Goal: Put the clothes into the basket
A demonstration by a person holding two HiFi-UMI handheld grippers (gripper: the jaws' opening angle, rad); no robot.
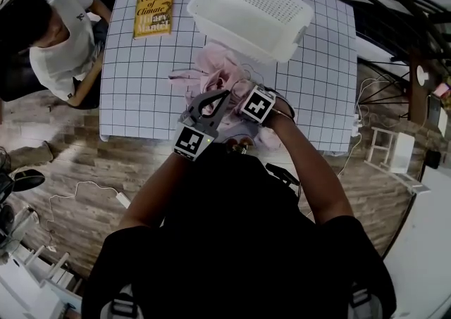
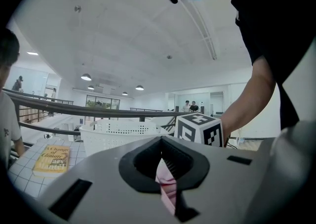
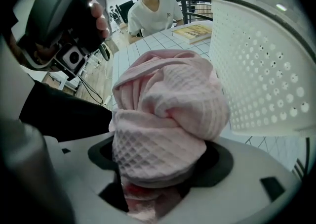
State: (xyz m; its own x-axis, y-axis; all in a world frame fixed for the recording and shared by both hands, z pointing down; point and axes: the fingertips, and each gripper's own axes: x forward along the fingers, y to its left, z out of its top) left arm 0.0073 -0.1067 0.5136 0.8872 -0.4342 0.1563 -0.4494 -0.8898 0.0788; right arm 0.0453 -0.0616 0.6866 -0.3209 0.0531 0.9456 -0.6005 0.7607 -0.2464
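A heap of pink clothing (image 1: 222, 67) lies on the grid-patterned table (image 1: 141, 78), just in front of the white perforated basket (image 1: 239, 36). Both grippers hang over its near side, close together. My left gripper (image 1: 220, 96) points nearly level; in the left gripper view its jaws (image 2: 161, 141) are shut on a thin fold of pink cloth (image 2: 167, 186). My right gripper (image 1: 246, 96) points steeply down. In the right gripper view it (image 3: 158, 168) is shut on a thick bunch of pink waffle-knit cloth (image 3: 168, 109), lifted beside the basket wall (image 3: 261, 69).
A yellow book (image 1: 153, 11) lies at the table's far left corner. A person in a white shirt (image 1: 56, 36) sits at the table's left side. Cables run over the wooden floor, and a railing stands behind the table.
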